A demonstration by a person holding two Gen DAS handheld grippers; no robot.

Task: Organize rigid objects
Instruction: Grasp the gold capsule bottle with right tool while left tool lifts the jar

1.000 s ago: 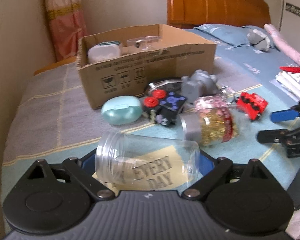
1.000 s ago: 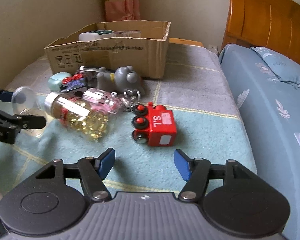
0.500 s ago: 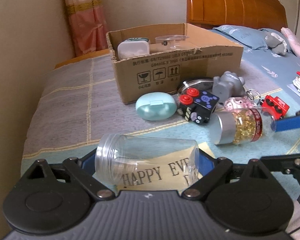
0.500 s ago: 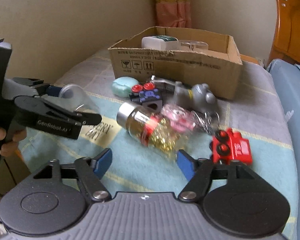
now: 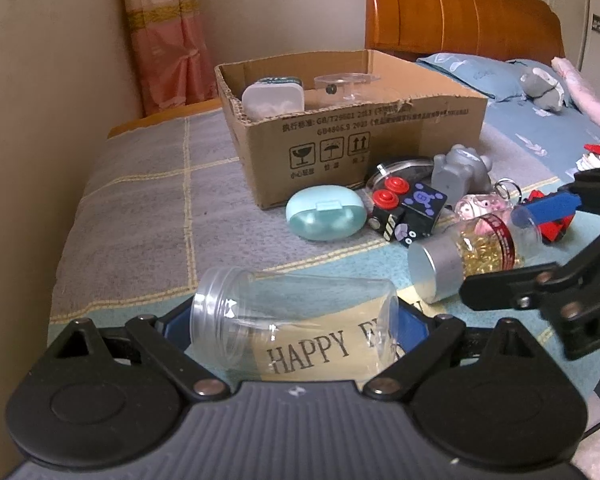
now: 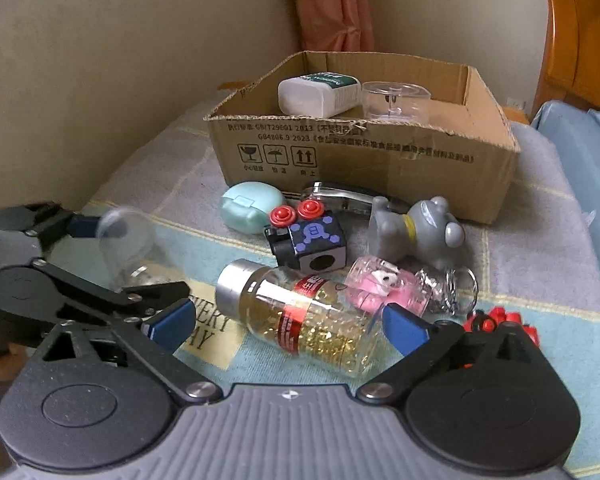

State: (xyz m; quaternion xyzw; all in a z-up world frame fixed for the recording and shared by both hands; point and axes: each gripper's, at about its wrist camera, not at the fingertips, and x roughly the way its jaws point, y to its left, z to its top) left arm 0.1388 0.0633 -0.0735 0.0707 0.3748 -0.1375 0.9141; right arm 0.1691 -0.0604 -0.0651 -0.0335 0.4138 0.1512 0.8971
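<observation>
We work on a bed (image 5: 140, 200) covered by a checked blanket, with a cardboard box (image 5: 364, 136) toward its far edge near the wall corner. The box already holds a white container (image 5: 274, 98) and a clear plastic lid (image 5: 346, 82); everything else is left outside. In front of it lie a grey figurine (image 6: 418, 228), a bottle of golden capsules (image 6: 300, 316), a teal case (image 6: 252, 206), a black cube with red buttons (image 6: 310, 240), a pink keychain (image 6: 388, 290) and a red toy train (image 6: 500, 320). Our left tool (image 5: 294, 320) pinches a clear jar (image 5: 292, 320) near the near edge. Our right tool (image 6: 288, 326) has just been opening, spread around the capsule bottle without pressing it.
</observation>
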